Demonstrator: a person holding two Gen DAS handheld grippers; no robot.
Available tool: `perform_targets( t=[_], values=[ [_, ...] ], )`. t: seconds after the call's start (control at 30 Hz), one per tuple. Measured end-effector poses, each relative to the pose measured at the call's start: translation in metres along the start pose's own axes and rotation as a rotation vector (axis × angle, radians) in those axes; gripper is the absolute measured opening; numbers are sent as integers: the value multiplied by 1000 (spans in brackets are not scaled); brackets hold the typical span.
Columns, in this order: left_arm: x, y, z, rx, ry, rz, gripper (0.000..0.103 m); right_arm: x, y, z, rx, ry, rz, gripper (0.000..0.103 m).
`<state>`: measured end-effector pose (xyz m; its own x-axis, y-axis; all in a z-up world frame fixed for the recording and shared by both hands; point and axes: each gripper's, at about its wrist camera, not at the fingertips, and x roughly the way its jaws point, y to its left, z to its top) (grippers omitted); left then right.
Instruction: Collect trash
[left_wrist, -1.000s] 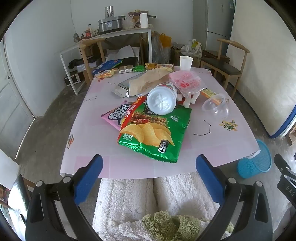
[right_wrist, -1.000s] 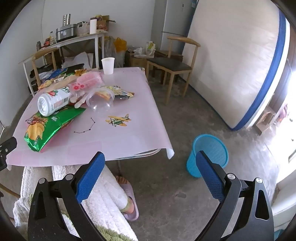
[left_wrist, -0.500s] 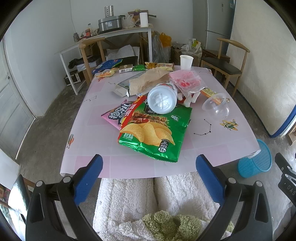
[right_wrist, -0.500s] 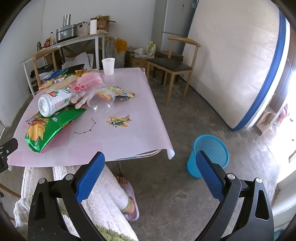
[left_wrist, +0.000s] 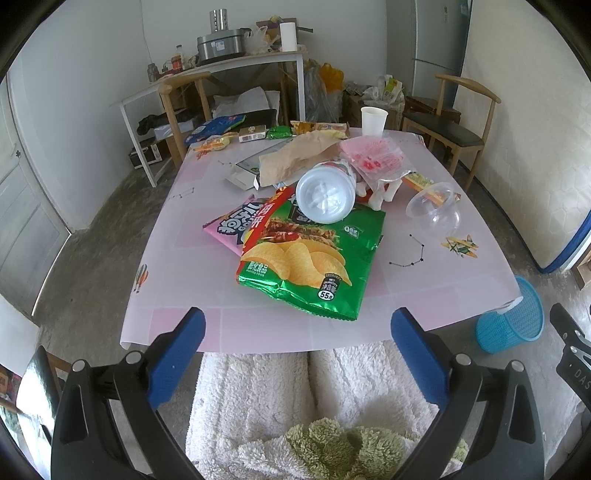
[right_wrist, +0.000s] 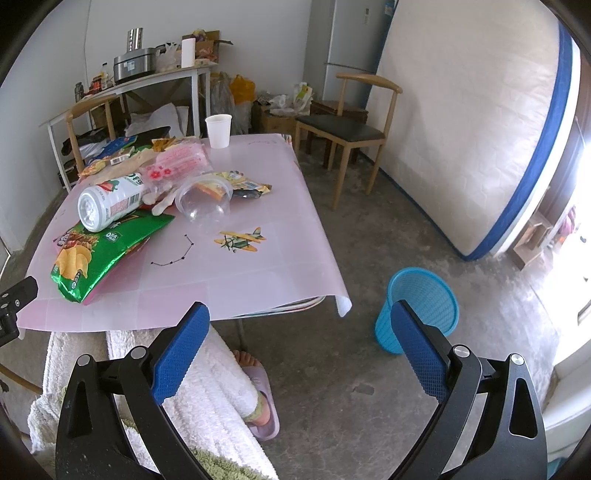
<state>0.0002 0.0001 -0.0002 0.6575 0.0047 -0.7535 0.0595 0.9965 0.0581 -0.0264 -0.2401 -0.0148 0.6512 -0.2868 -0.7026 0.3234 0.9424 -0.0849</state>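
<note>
Little is moved since earlier: both grippers, left gripper (left_wrist: 297, 325) and right gripper (right_wrist: 300, 322), are held wide open and empty, green chip bag (left_wrist: 308, 254) and remaining litter uncollected, blue bin (right_wrist: 419, 308) apparently empty.

Glossy foil chip bag (left_wrist: 310, 258), clear plastic dome lid (left_wrist: 434, 212), blue plastic mesh basket (right_wrist: 421, 306), rough concrete floor (right_wrist: 369, 240), wooden chair (right_wrist: 354, 110)

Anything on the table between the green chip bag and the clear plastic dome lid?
Nothing: only bare pink tablecloth with a printed dotted line separates the chip bag from the dome lid, clearest in the right wrist view.
</note>
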Motion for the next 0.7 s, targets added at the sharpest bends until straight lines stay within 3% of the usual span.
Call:
perform_targets(
  t=[0.57, 0.7],
  values=[
    [1, 0, 0, 1, 5, 1, 98, 1, -1, -1, 1, 1, 2, 94],
    [11, 7, -12, 1, 8, 0, 98, -1, 0, -1, 1, 2, 5, 94]
  ],
)
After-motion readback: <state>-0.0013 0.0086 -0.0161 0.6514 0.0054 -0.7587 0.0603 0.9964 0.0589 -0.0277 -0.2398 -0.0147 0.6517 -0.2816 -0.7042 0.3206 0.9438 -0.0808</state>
